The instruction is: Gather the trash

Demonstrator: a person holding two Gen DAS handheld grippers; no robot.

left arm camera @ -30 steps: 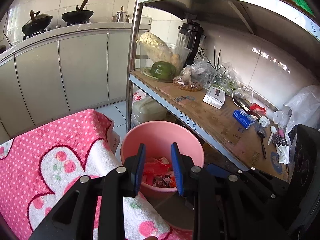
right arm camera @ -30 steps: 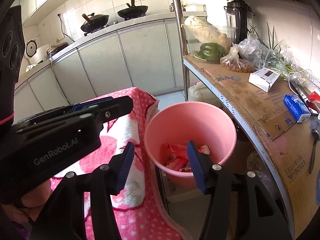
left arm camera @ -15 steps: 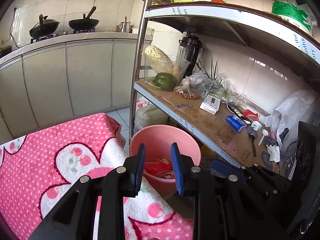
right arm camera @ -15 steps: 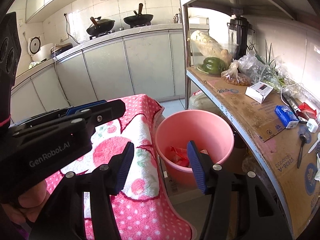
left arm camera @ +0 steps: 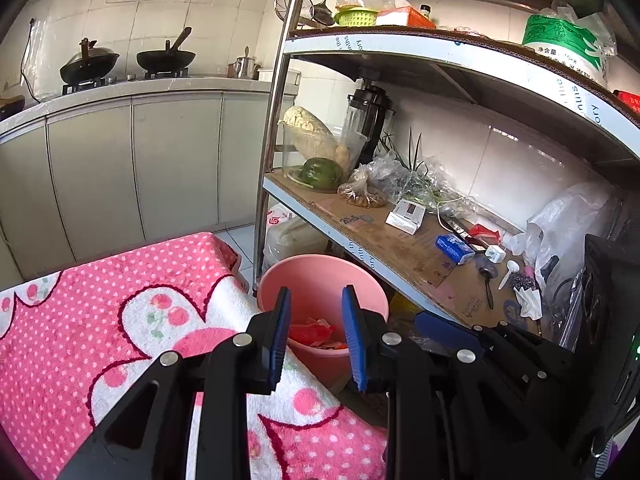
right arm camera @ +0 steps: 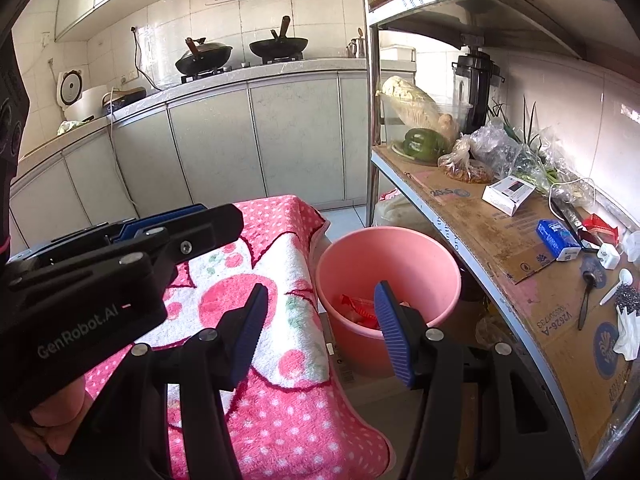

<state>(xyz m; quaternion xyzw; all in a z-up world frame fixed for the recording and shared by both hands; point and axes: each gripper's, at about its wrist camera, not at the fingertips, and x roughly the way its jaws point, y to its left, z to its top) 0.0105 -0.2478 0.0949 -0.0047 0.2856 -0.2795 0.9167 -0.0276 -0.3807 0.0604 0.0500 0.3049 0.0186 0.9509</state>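
A pink plastic bucket [left arm camera: 320, 276] [right arm camera: 384, 256] stands on the floor between a pink dotted towel-covered surface [left arm camera: 100, 304] [right arm camera: 280, 360] and a metal shelf. Red and white wrapper trash [left arm camera: 312, 332] [right arm camera: 356, 308] lies in its bottom. My left gripper [left arm camera: 316, 340] is open and empty, above the towel's edge and the near rim of the bucket. My right gripper [right arm camera: 320, 328] is open wider and empty, above the gap between towel and bucket. The left gripper's body [right arm camera: 100, 280] shows at the left of the right wrist view.
The metal shelf [left arm camera: 360, 232] [right arm camera: 480, 224] at the right carries a cardboard liner, a green pepper [left arm camera: 320, 172], bagged vegetables, a white box [right arm camera: 508, 194], a blue packet [right arm camera: 558, 238], spoons and a blender. Grey kitchen cabinets [left arm camera: 120, 168] with woks on top stand behind.
Both grippers have drawn back and up from the bucket, which now looks smaller and farther. Both stay open and empty.
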